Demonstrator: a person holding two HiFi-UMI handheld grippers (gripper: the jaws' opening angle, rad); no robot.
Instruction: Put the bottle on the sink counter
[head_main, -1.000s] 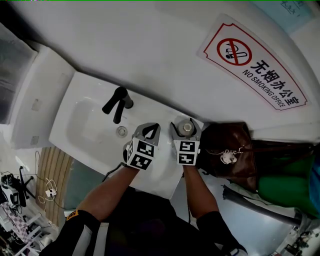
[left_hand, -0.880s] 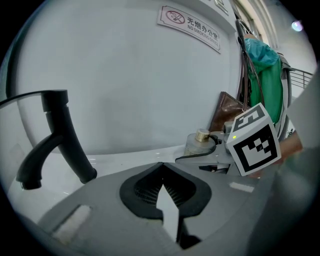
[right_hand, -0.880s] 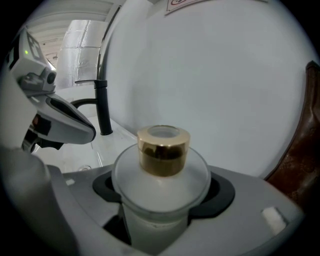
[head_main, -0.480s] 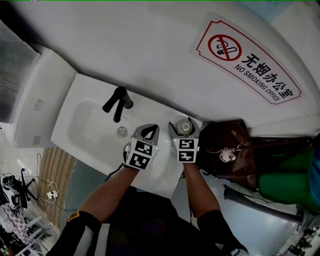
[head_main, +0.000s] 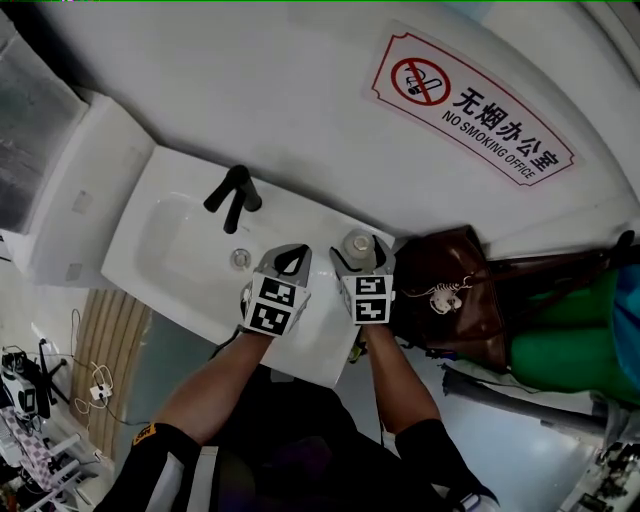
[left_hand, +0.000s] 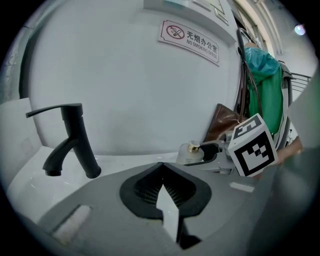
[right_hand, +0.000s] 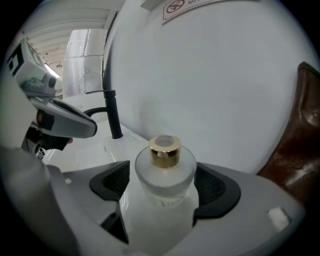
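A frosted glass bottle with a gold collar stands upright on the white sink counter, close to the wall, and also appears in the head view. My right gripper is open, and its jaws have just been opening. The bottle stands between the dark pads with a thin gap on the left. My left gripper hovers over the counter just left of the bottle. It is shut and empty, with its pads meeting.
A black faucet stands behind the basin to the left. A brown leather bag and a green cloth sit right of the counter's end. A no-smoking sign hangs on the wall.
The right jaws stand a little wider around the bottle than before. The left gripper has lifted slightly. The head view has drifted, so the sign sits more to the left.
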